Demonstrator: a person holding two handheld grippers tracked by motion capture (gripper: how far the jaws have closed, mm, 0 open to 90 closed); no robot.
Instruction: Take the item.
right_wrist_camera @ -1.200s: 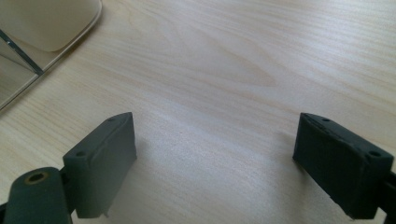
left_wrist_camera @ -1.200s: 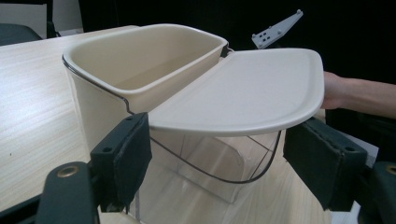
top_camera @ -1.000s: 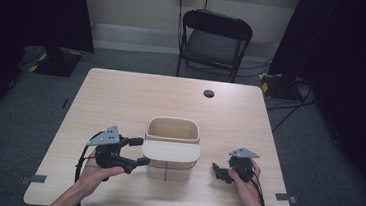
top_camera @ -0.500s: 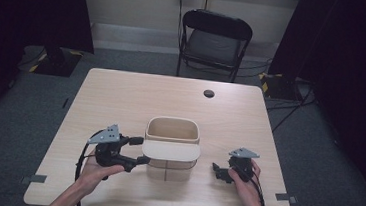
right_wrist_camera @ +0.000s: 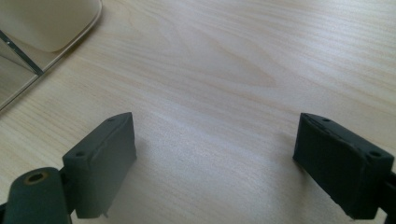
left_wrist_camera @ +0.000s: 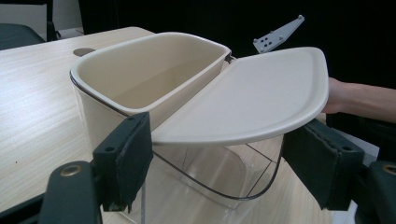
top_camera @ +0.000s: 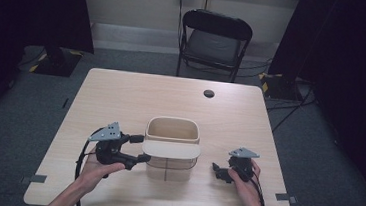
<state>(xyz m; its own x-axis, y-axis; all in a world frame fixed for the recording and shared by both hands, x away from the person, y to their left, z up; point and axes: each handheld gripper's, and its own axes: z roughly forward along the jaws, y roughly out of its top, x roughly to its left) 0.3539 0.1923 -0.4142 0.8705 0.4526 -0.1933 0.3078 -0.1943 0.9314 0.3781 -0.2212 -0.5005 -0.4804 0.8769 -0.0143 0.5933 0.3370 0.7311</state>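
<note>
A cream plastic bin (top_camera: 171, 141) stands near the middle of the counter (top_camera: 121, 97), a little toward the person's edge, its flat lid (top_camera: 171, 149) swung out level over the near side above a clear lower section. It looks light, thin-walled and stiff, with smooth surfaces that could slide under a grip and an empty body that could tip or skate if pushed; the lid's rounded rim or the bin's top lip seem the surest places to take hold. The left gripper (top_camera: 137, 148) sits just beside the bin with its jaws spread wide on either side of the lid's edge, one pad (left_wrist_camera: 123, 161) below the lip, holding nothing. The right gripper (top_camera: 217, 170) rests well apart on bare counter, jaws equally wide and empty. The hinge is hidden behind the lid, the bin's floor is out of sight, and how the clear part joins the cream body is hard to make out, possibly a wire frame.
</note>
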